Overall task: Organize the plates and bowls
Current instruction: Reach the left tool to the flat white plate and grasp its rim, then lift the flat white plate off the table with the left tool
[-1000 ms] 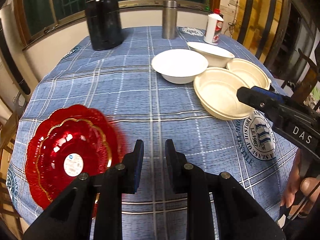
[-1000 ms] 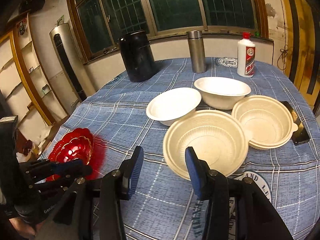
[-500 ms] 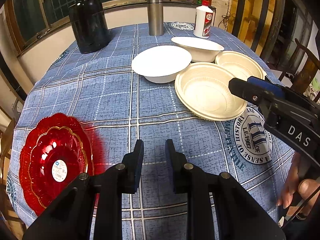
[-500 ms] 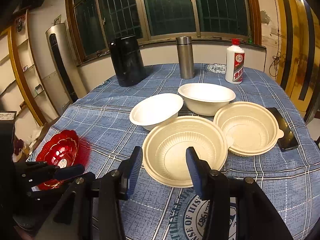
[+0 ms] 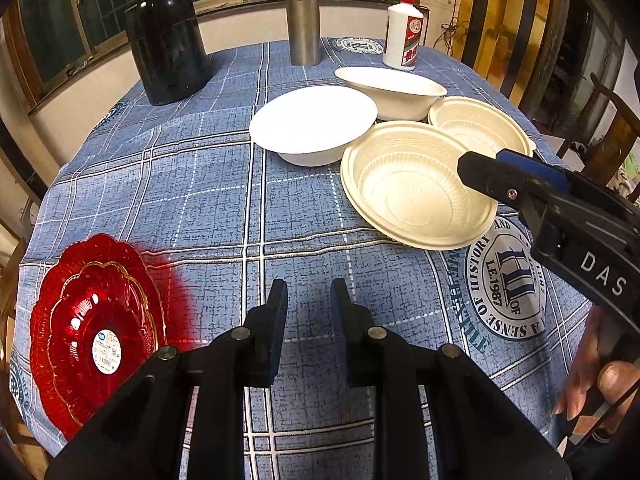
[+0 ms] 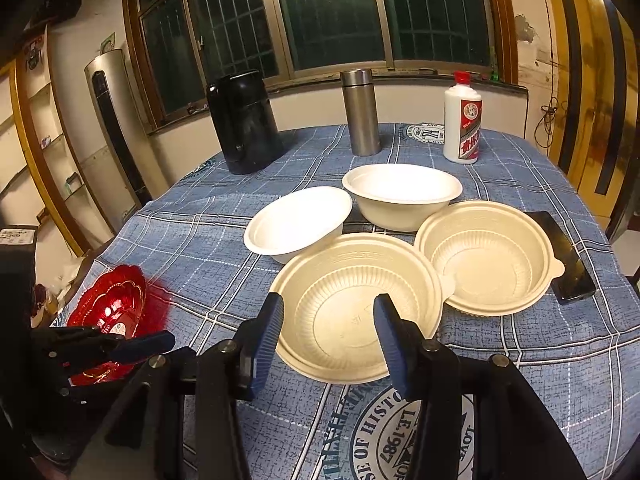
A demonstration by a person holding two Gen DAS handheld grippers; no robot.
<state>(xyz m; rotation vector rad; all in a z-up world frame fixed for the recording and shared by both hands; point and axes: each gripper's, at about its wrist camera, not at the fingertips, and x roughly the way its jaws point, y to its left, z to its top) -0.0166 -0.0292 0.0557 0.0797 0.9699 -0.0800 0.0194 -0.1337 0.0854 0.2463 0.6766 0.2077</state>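
Note:
A red glass plate (image 5: 92,336) lies at the table's near left, also in the right wrist view (image 6: 110,308). Two cream plastic bowls, the near one (image 5: 416,188) (image 6: 356,312) and the far one (image 5: 478,128) (image 6: 488,260), sit at the right. Two white bowls, the left one (image 5: 314,120) (image 6: 298,228) and the far one (image 5: 392,88) (image 6: 400,196), stand behind them. My left gripper (image 5: 308,300) is open a little and empty above the cloth. My right gripper (image 6: 328,320) is open wide and empty, above the near cream bowl's front edge.
A black jug (image 6: 244,120), a steel flask (image 6: 360,112) and a white bottle (image 6: 462,120) stand at the back of the blue checked tablecloth (image 5: 200,184). A dark phone (image 6: 564,256) lies right of the far cream bowl. Chairs stand beyond the table's right edge.
Both grippers have shifted slightly relative to the table, the right one rising and moving closer over the near cream bowl. Both stay open and empty. No dish has moved.

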